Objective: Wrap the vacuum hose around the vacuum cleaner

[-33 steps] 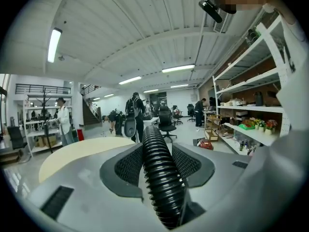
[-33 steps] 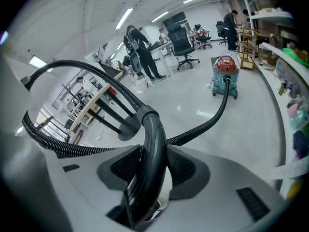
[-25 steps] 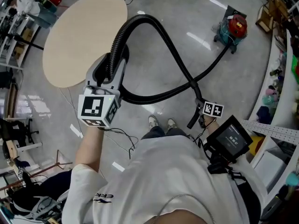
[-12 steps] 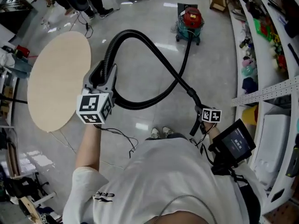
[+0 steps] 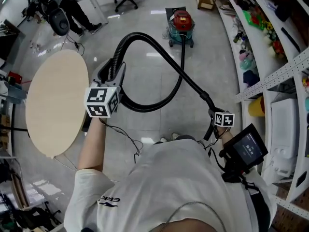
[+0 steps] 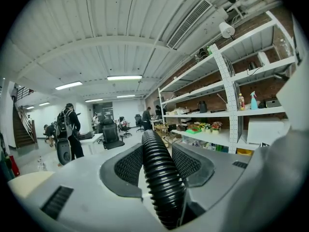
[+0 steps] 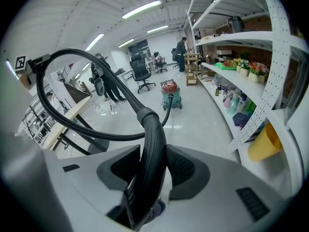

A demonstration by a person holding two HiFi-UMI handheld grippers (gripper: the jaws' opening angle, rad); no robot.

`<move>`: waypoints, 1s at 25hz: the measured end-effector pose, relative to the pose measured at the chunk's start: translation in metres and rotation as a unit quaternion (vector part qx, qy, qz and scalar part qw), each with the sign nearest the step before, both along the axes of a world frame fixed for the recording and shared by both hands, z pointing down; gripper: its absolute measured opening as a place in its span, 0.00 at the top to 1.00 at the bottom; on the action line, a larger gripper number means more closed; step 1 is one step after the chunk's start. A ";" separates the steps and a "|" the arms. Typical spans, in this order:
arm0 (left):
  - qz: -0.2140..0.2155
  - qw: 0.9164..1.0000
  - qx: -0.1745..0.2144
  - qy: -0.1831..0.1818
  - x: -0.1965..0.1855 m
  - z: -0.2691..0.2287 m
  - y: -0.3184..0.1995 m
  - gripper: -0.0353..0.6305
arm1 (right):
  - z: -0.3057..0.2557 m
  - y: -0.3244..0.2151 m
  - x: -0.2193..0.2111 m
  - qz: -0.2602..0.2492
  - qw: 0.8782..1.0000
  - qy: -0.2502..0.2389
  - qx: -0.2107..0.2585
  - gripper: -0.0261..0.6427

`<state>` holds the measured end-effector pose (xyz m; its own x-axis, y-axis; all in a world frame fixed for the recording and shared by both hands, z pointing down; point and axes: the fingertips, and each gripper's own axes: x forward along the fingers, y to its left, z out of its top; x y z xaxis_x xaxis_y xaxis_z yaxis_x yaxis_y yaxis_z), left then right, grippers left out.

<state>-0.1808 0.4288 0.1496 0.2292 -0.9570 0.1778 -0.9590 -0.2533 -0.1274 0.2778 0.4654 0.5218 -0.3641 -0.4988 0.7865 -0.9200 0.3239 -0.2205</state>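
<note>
Swinging round since a second ago, the head view now puts the vacuum cleaner (image 5: 181,24) at top centre on the floor rather than upper right, and the round surface (image 5: 53,100) sits further left. Beside that surface, the left gripper (image 5: 114,67) has its jaws set wide yet clamped on the ribbed vacuum hose (image 5: 159,57), which runs lengthwise up between the pads. From there the hose arches away from the person, then slants down rightward to the right gripper (image 5: 209,106), whose jaws likewise pinch its smooth rigid end, pointing toward the vacuum cleaner. Below the left gripper, the hose loops right and climbs to the vacuum cleaner, crossing its own slanting run.
</note>
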 end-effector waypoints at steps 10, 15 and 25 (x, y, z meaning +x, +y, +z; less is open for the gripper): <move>0.033 0.999 -0.013 -0.005 0.003 0.006 -0.065 0.66 | -0.007 -0.030 0.016 0.022 1.000 0.018 0.011 0.70; 0.034 0.999 -0.030 -0.001 0.003 0.014 -0.114 0.66 | -0.004 -0.070 0.019 0.029 0.999 0.016 0.010 0.70; 0.040 0.998 -0.053 -0.015 0.028 0.023 -0.226 0.66 | -0.007 -0.169 0.049 0.030 0.999 0.015 0.016 0.70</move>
<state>-0.1529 0.2033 0.1723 0.2967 -0.9115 0.2849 -0.9316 -0.3419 -0.1235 0.3264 0.2962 0.5150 -0.3089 -0.5446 0.7798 -0.9441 0.2749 -0.1819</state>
